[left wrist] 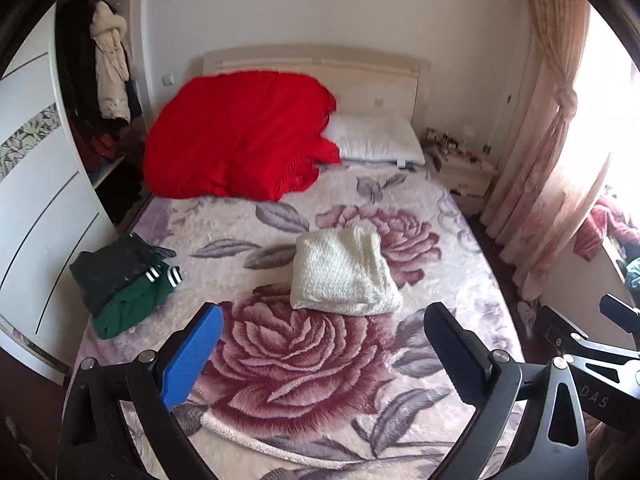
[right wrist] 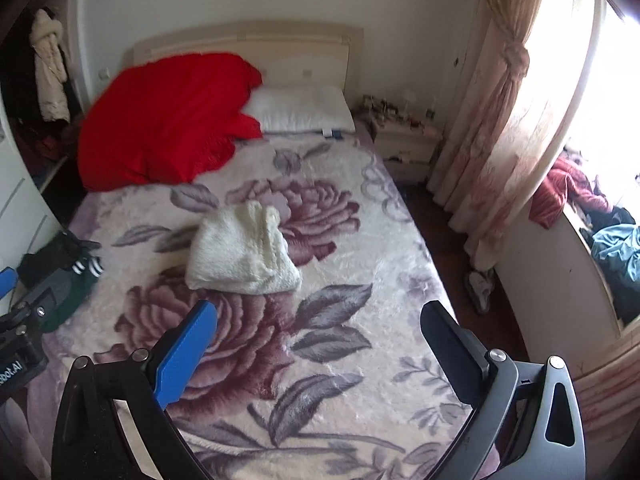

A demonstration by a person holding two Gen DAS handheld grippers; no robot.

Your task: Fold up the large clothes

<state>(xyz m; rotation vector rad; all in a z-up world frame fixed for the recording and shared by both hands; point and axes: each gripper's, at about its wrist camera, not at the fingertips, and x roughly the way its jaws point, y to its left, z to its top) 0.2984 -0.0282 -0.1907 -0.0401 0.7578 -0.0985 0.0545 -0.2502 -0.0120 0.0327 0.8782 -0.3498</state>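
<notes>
Here both tongs, left (left wrist: 320,354) and right (right wrist: 318,350), are held wide and empty; the folded white sweater (left wrist: 344,272) lies mid-bed (left wrist: 460,248), and could be unfolded if gripped carelessly.

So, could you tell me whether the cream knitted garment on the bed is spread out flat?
No, the cream knitted garment lies folded into a compact bundle on the floral bed blanket.

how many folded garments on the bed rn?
3. White sweater mid-bed. Dark top at the left edge, lying over the green one with striped cuffs. More may be hidden under the red blanket at the headboard.
</notes>
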